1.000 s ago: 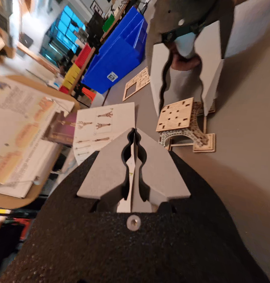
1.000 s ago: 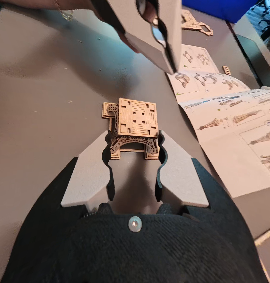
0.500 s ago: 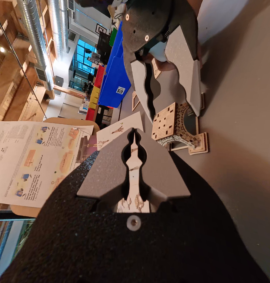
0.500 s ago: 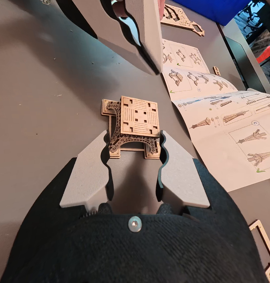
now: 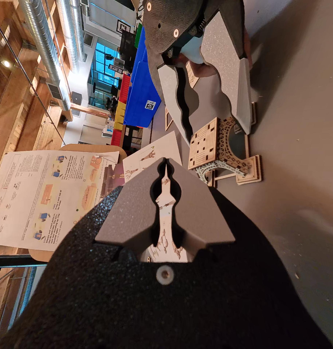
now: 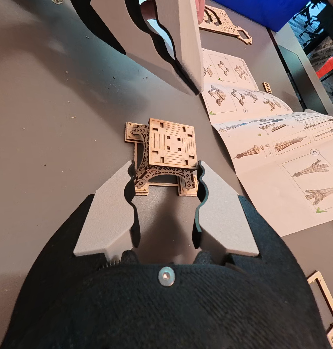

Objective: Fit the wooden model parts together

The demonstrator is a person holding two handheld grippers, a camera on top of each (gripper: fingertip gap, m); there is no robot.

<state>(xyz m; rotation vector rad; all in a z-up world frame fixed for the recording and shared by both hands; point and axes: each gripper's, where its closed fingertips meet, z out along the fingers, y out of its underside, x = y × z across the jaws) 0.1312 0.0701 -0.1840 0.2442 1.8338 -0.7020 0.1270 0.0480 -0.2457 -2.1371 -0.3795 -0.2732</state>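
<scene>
Wooden tower base [image 6: 164, 156] standing on the grey table [image 6: 48, 132], framed by your right gripper [image 6: 164, 166].

Your right gripper's fingers are spread wide, either side of the base, holding nothing. Beyond the base, your left gripper [image 5: 165, 162] is pinched closed and empty, above the instruction sheet [image 6: 275, 151].

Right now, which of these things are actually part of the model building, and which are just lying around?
Part of the job:
- wooden tower base
- right gripper, open around it
- left gripper, shut, empty
- instruction sheet
- leftover wooden part frame

Just lying about:
- blue bins
- printed sheet on a board
</scene>
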